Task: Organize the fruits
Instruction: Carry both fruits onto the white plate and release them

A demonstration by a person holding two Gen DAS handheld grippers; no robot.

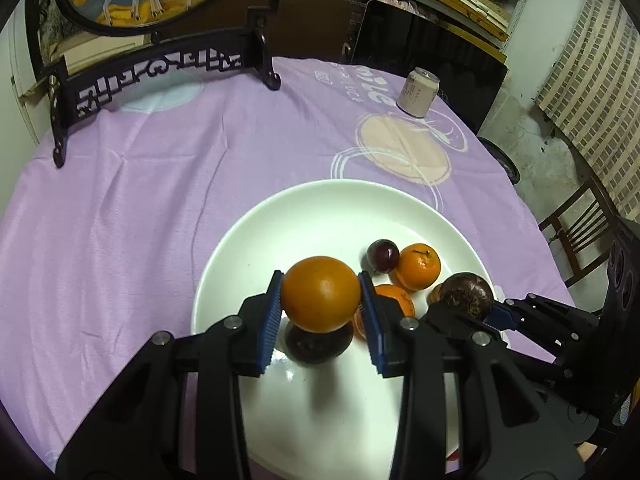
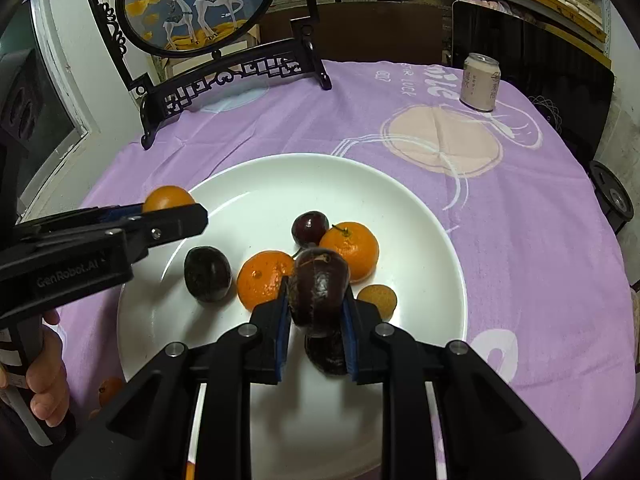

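Observation:
In the left wrist view my left gripper (image 1: 320, 280) is shut on a large orange (image 1: 320, 294), held above the white plate (image 1: 280, 232). On the plate lie two mandarins (image 1: 420, 266), a small dark plum (image 1: 383, 256) and a dark passion fruit (image 1: 316, 346) under the orange. My right gripper (image 2: 316, 288) is shut on a dark purple passion fruit (image 2: 318, 292) over the plate (image 2: 420, 220). Below it lie another dark fruit (image 2: 326, 354), a small brown fruit (image 2: 378, 298) and a dark fruit (image 2: 207, 274) to the left. From the left edge my left gripper (image 2: 196, 216) reaches in with the orange (image 2: 168, 199).
A pale drink can (image 2: 480, 88) stands at the far right of the purple tablecloth (image 2: 520, 240). A black carved stand with a round deer picture (image 2: 200, 8) occupies the far left. A small orange fruit (image 2: 110, 390) lies off the plate. A wooden chair (image 1: 576, 232) stands beyond the table's right edge.

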